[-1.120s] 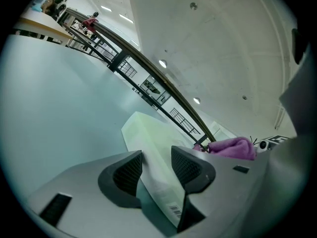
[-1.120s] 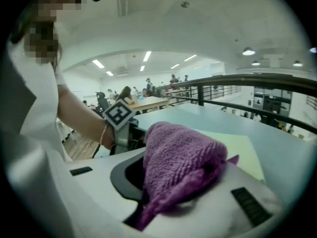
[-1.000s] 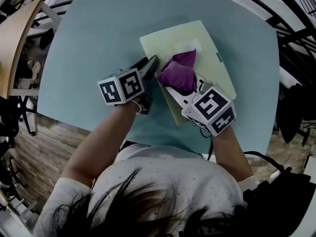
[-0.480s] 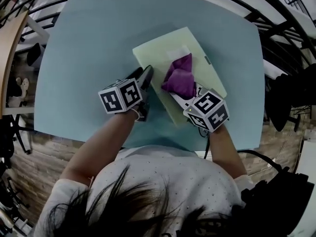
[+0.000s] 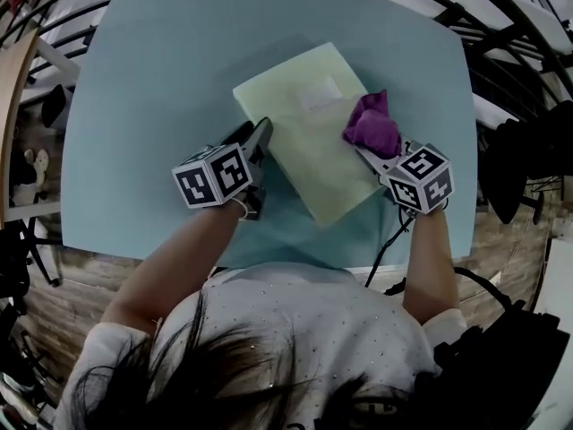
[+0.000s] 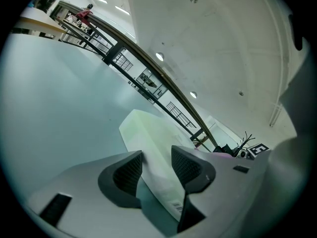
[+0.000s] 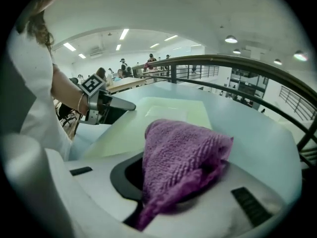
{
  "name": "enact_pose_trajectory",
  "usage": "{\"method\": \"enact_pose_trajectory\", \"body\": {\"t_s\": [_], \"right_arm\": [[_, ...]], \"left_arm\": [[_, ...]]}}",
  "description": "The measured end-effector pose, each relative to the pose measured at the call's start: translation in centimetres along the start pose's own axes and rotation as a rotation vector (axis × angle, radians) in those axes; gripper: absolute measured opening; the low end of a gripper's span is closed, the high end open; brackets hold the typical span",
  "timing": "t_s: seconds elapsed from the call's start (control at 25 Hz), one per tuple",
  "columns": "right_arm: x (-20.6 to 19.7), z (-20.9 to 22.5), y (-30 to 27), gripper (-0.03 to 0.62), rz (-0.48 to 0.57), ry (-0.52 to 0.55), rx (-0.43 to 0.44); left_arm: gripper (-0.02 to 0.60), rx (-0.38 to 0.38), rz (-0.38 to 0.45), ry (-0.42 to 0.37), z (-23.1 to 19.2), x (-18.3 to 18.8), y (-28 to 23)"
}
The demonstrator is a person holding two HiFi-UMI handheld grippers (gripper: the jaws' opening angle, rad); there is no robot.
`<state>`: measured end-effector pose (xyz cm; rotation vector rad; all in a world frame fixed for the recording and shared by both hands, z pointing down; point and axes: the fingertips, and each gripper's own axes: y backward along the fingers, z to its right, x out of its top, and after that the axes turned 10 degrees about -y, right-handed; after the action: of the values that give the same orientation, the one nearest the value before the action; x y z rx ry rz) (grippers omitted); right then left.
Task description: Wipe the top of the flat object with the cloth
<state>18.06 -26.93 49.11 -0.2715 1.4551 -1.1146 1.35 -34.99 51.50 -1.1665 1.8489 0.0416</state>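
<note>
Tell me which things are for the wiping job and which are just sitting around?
For the job:
purple cloth, in the right hand-held gripper
pale green folder
left hand-held gripper, at the folder's edge

Just around:
blue table underneath
railing
wooden floor

A pale yellow-green flat object (image 5: 309,141), rectangular with a paler label patch (image 5: 319,94) near its far end, lies flat and askew on the tabletop (image 5: 152,79). The purple terry cloth (image 5: 372,125), bunched up, sits at the flat object's right edge, pinched in the right tongs (image 5: 374,149).
</note>
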Motion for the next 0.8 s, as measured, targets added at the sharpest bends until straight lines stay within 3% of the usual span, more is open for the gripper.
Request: {"method": "enact_pose_trajectory", "body": {"t_s": [0.4,0.56,0.68,0.8], "right_arm": [[-1.0,6.0,2.6,0.032,0.078,-0.177,-0.163],[0.1,5.7,2.7,0.032,0.115,-0.163,-0.213],[3.9,1.6,3.4,0.032,0.272,-0.158,-0.128],[7.8,-5.0,3.1,0.032,0.412,-0.257,0.108]], "left_arm": [[0.185,-0.008,-0.006,0.014,0.1,0.0,0.0],[0.186,-0.011,-0.003,0.017,0.2,0.0,-0.1],[0.186,-0.016,0.003,0.009,0.3,-0.1,0.0],[0.186,-0.041,0.003,0.021,0.2,0.1,-0.3]]}}
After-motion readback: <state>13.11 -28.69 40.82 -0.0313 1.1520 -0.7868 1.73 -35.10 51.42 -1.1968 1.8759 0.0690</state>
